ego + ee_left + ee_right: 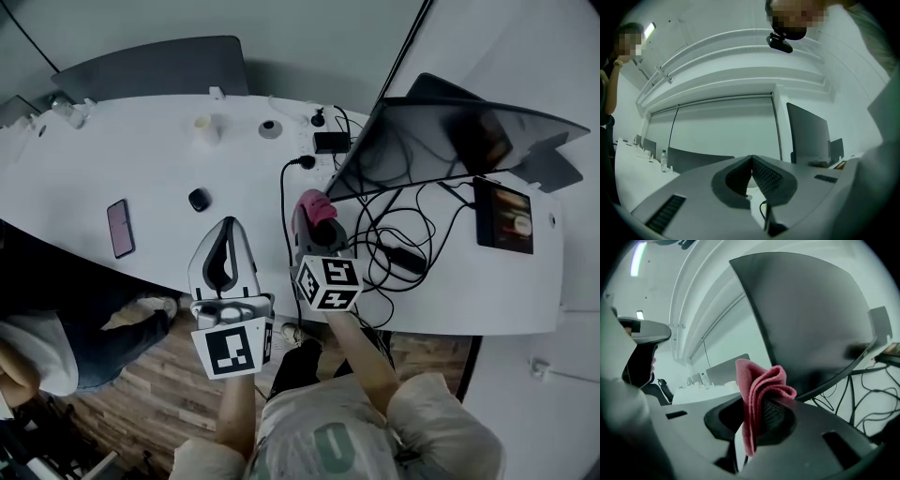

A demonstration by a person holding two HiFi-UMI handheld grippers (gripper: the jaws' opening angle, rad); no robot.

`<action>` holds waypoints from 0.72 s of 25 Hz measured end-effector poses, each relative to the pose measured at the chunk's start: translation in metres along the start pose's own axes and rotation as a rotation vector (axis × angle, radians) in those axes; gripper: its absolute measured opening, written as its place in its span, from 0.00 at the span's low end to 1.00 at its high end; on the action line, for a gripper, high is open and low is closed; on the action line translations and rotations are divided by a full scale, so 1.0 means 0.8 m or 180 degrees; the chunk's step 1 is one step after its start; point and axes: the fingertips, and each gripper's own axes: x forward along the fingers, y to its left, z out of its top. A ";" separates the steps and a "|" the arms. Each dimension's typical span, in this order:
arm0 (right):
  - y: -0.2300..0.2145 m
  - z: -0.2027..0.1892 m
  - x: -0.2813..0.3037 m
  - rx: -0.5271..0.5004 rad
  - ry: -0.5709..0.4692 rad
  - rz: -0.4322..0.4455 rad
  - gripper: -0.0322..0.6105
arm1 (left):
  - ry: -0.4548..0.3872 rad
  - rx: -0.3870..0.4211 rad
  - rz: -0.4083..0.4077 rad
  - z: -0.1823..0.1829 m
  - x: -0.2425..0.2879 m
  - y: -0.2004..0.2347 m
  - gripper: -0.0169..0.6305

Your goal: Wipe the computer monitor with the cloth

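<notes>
Monitor (pixel 441 141) stands at the far right of the white desk (pixel 141 159), at about 2 o'clock from my right gripper (pixel 316 230), with its dark screen turned to my side. In the right gripper view the monitor (pixel 811 319) fills the upper right, near but not touched. The pink cloth (pixel 314 206) is pinched between that gripper's jaws, bunched in folds that stick out past the tips. I judge it is held that way so fabric, not plastic, meets the glass first. From its own camera the cloth (pixel 759 394) rises at 12 o'clock over the right gripper (pixel 757 406), roughly level with the screen's lower edge. My left gripper (pixel 225 253) hangs at 9 o'clock of the right one, over the desk's near edge. Its own view shows the left gripper (pixel 751 161) with tips pressed together on nothing, which I read as parked clear of the wiping path. A tangle of cables (pixel 394 239) lies below the monitor, at 3 o'clock from the cloth, so I'd keep any swipe above them. A phone (pixel 121 227) rests well apart at 9 o'clock.
</notes>
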 end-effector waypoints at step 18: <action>-0.010 0.044 -0.014 -0.0322 -0.0295 -0.0247 0.13 | -0.0038 0.0017 -0.0053 0.008 -0.003 -0.004 0.05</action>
